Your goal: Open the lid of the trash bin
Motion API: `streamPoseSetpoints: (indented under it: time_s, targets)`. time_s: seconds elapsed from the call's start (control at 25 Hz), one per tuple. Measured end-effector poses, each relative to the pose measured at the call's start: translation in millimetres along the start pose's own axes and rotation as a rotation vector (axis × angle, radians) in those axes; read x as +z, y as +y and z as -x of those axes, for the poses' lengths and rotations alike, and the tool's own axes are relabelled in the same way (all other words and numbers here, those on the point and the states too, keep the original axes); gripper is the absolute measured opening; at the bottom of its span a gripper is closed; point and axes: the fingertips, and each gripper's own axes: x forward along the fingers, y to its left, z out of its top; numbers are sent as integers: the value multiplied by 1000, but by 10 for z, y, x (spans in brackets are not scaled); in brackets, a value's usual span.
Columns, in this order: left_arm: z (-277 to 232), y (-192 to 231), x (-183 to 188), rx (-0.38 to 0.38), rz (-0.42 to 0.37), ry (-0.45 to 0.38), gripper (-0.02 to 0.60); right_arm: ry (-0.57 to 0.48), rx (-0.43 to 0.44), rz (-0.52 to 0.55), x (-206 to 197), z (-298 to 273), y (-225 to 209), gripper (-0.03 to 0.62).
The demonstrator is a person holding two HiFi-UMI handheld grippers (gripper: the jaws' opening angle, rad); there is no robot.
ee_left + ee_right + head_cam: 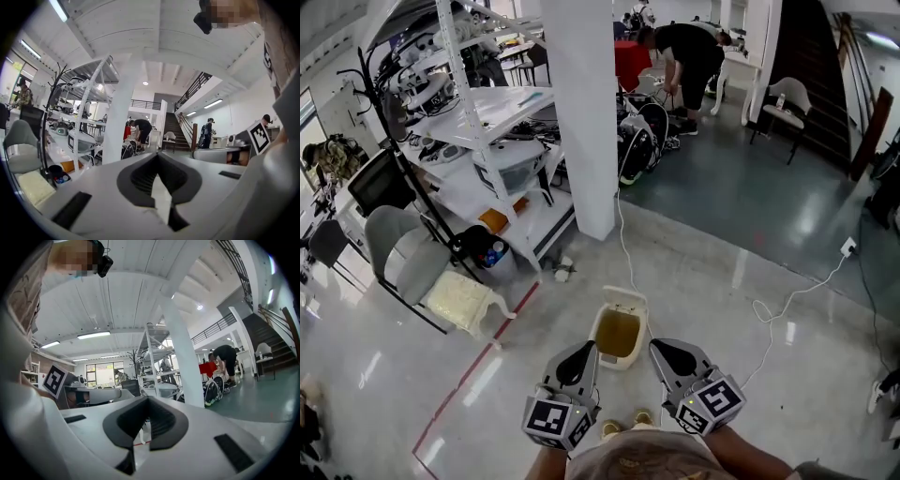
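So you're standing right over the trash bin [597,337]. It sits on the floor [741,309] just beyond your toes, dead centre and near you in the head view. It's a small cream-coloured one. Its lid [622,299] is flipped up and standing on the far edge, so you can look straight down into the yellowish-brown inside.

Your left claw [587,349] is just near-left of the bin and your right claw [659,347] is just near-right of it. Both point away from you, and neither looks to be touching the bin or the lid. Each claw's own view shows the dark pads pressed together at the tips with only a thin sliver of floor showing lower down. There's nothing pinched in either one. Both of those views look out across the room rather than down, and the bin doesn't show up in them.

Other stuff around:
- A fat white pillar [579,112] is further off, straight past the bin.
- A white shelving rack [502,141] full of gear is to its left.
- A grey chair [394,248] sits at the left side.
- A red line [473,367] runs across the floor near-left of the bin.
- A white cable [797,289] snakes along the floor on the right.
- Way at the far end, a person [689,52] in black is bent over.
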Motion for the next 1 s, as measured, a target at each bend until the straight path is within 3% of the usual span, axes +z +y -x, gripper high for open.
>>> streamPoseSetpoints:
  time_s: [0.48,1.0]
  targets:
    - [-20,12,-128,1,-26,6,5,-3,18,7,25,-19,-84,31]
    - [-147,-73,-229,8,5,34,5,9,44,-14,-29,-16,-205,31]
